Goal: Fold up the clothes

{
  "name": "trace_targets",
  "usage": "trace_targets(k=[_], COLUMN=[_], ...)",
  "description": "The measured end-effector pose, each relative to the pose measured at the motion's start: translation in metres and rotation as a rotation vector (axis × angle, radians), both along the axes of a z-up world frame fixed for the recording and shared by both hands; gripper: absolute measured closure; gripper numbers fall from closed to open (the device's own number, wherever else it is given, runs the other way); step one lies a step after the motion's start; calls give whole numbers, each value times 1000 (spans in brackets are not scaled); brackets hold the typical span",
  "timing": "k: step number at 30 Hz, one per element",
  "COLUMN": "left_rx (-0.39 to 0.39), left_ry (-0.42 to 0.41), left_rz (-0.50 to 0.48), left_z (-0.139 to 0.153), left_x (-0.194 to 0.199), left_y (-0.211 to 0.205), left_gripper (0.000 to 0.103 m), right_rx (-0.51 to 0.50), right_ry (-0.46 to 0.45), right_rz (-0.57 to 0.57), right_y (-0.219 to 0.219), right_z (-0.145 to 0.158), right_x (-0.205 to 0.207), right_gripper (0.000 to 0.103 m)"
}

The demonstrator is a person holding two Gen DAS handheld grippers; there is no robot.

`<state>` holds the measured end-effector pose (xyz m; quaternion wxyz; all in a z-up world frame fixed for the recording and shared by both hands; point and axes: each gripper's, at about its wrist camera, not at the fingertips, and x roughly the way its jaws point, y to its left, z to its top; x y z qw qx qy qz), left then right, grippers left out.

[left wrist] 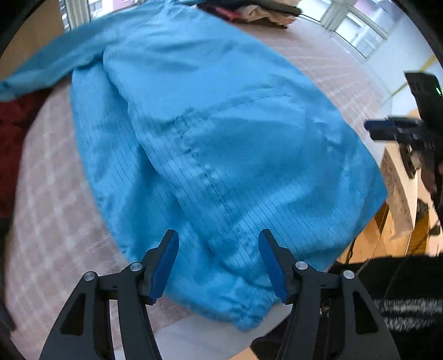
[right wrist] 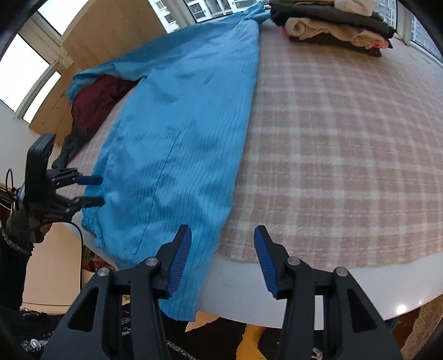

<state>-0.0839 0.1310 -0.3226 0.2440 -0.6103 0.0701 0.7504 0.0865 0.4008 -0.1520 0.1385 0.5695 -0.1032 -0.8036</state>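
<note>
A blue pinstriped garment lies spread lengthwise on the pink plaid table, its gathered hem hanging over the near edge. My left gripper hovers open above that hem, nothing between its blue pads. In the right wrist view the same garment runs along the left half of the table and its near corner droops over the rim. My right gripper is open over the garment's right edge, empty. The left gripper shows there, open beside the garment's left hem. The right gripper appears at the far right of the left wrist view.
A dark red garment lies under the blue sleeve at the table's far left. A stack of folded clothes sits at the far end. The plaid cloth covers the white table, bare to the right. Windows line the walls.
</note>
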Motion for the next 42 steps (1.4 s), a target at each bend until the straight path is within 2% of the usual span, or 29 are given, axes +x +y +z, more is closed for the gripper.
trace_targets(k=[2,3,4,5,10,12,13,17,19,24,29,30,31,32,33,34,37,42], left_rx=[27,41,56,71,124,132,135,146,140,103,135,151,168,182,198,214,256,300], left_ry=[6,10,15,19,47,61,66,86,91,87,80,75,70,69,72,77,92,132], left_rz=[-2,-5,-7,-10,-22,-14,-7,18,26,39,53,61,69,74,77,81,87,111], left_z=[1,3,4,6,16,20,20,19,15,2,-7,-7,-7,-7,-6,-4,1,24], left_x=[-1,-2,-2,-3,-3,-2,-2,-1,1,13,15,13,12,11,12,12,14,14], left_y=[5,8,11,14,25,25,25,22,24,24,24,21,19,17,15,13,9,9], left_gripper=[52,70,95,102,102,102,102,102,102,84,83,85,93,99,102,102,103,103], right_rx=[5,8,13,21,50,35,29,18,60,258,363,346,319,287,257,216,110,69], right_ry=[0,3,6,9,65,103,123,163,160,132,69,44,22,1,-20,-41,-58,7], right_rz=[7,8,7,4,4,49,74,176,216,276,256,253,249,241,231,218,175,169], right_y=[-4,-4,-5,-4,-10,-31,-47,-117,-158,-228,-240,-240,-239,-236,-232,-226,-209,-199], right_z=[-1,0,2,4,38,60,67,81,73,31,-1,-7,-11,-14,-16,-18,-11,29], right_x=[0,1,1,0,-25,-57,-76,-154,-197,-278,-317,-324,-329,-333,-335,-338,-341,-333], right_gripper=[56,56,56,56,56,52,47,46,46,46,46,46,52,78,94,101,101,101])
